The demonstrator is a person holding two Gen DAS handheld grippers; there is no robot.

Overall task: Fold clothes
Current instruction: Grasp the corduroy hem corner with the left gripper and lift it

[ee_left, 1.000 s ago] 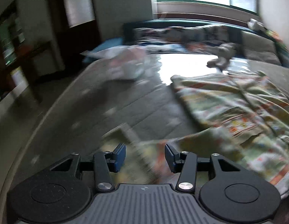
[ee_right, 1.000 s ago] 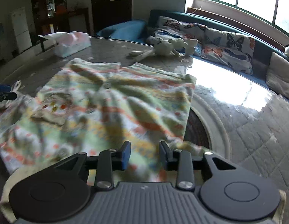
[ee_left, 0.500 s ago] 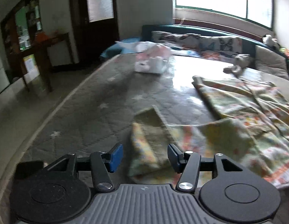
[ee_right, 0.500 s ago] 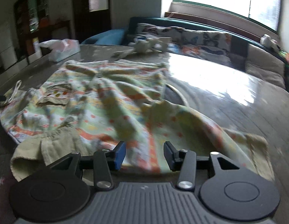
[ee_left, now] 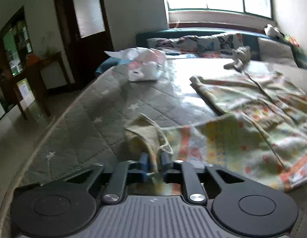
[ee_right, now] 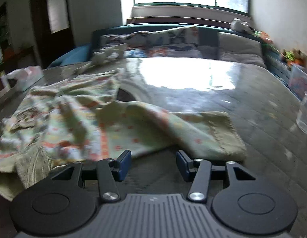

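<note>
Pinching the ribbed cuff of the printed garment, the left hand-held gripper has its jaws nearly closed on the fabric. Garment lies spread and rumpled on the grey quilted worktop, one sleeve flopped out toward the right hand-held gripper, whose jaws are wide apart with nothing between them, just short of that sleeve's edge. My read: keep the cuff grip deep, carry the sleeve flat over the body, avoid dragging. Tissue pack, plastic cup well clear.
</note>
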